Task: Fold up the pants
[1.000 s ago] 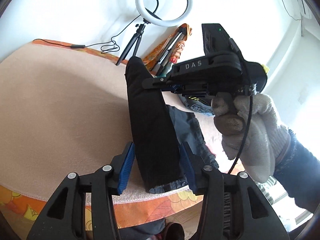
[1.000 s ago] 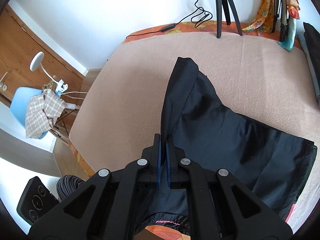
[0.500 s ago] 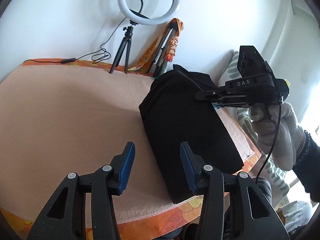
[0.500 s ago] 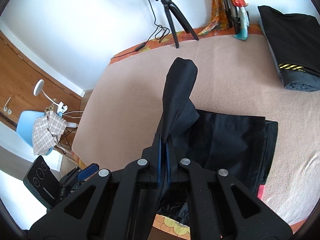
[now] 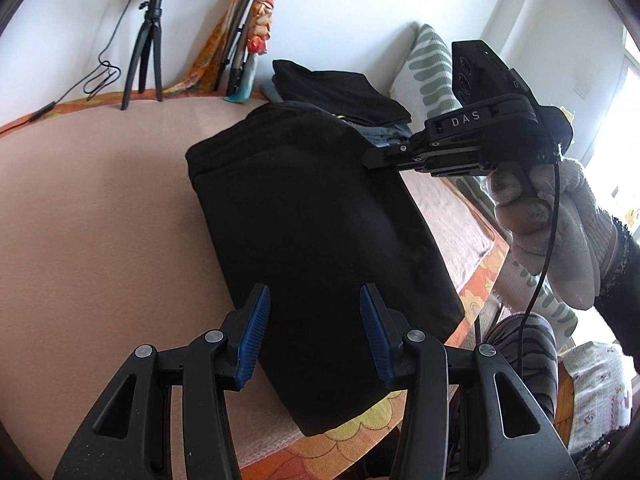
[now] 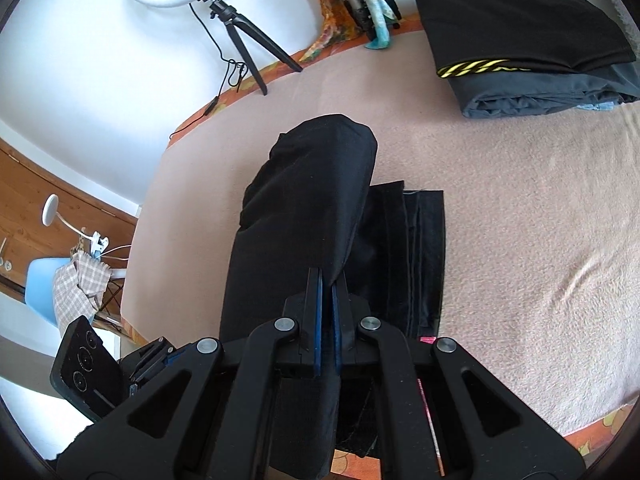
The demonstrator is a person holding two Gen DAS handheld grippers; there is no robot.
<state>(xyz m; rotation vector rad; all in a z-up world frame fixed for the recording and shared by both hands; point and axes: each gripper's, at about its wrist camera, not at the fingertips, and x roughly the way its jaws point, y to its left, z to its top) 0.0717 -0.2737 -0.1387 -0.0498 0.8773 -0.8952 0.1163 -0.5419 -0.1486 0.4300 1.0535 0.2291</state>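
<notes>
The black pants lie folded over on the beige blanket near its front edge. My left gripper is open and empty, its blue pads just above the near part of the pants. My right gripper is shut on a fold of the pants and holds that layer lifted over the flat part. In the left wrist view the right gripper reaches in from the right at the pants' far right edge, held by a gloved hand.
A stack of folded dark clothes sits at the far right of the blanket. A ring light on a tripod stands at the back edge, beside a colourful cloth and umbrella. A patterned cushion is behind the stack.
My left gripper let go of the pants and pulled back. My right gripper carried the held fold to the right across the garment, so the pants now lie wider and flatter.
</notes>
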